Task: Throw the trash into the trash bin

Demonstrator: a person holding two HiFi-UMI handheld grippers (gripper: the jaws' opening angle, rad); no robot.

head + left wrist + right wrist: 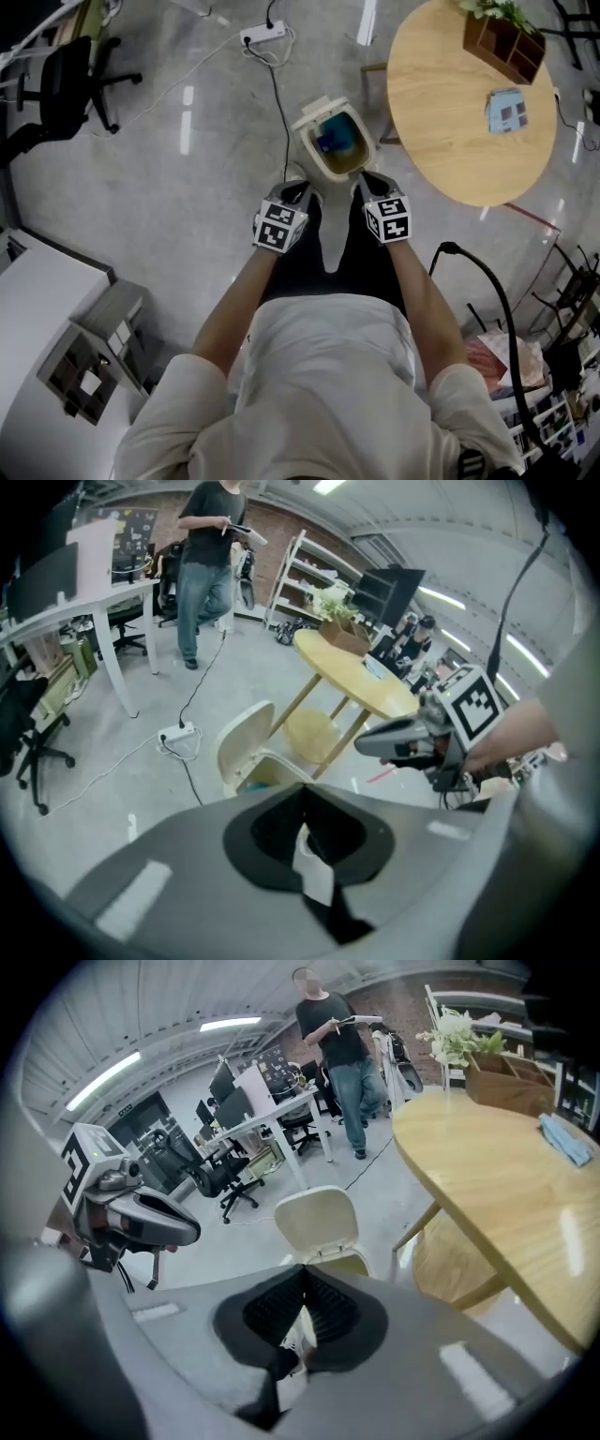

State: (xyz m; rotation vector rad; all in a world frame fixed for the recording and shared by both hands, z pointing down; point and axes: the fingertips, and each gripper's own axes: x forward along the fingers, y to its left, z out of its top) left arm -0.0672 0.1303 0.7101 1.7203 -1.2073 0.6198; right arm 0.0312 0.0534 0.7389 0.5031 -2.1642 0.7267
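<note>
The cream trash bin point(311, 155) stands on the floor just ahead of my feet with its lid point(317, 106) tipped back. Something blue point(333, 141) lies inside it. Both grippers hover side by side near the bin's near rim. My left gripper point(298, 188) is shut, its pads meeting with nothing between them point(302, 794). My right gripper point(367, 180) is shut too, and empty point(302, 1281). The bin point(246, 754) shows past the left jaws, with the right gripper point(377, 742) beside it. The right gripper view has the bin's lid point(317, 1222) and the left gripper point(186, 1232).
A round wooden table point(450, 112) stands right of the bin with a wooden planter box point(506, 42) and a blue packet point(506, 111). A power strip point(262, 36) and cable lie on the floor behind the bin. An office chair point(66, 84) is far left. A person point(206, 555) stands further back.
</note>
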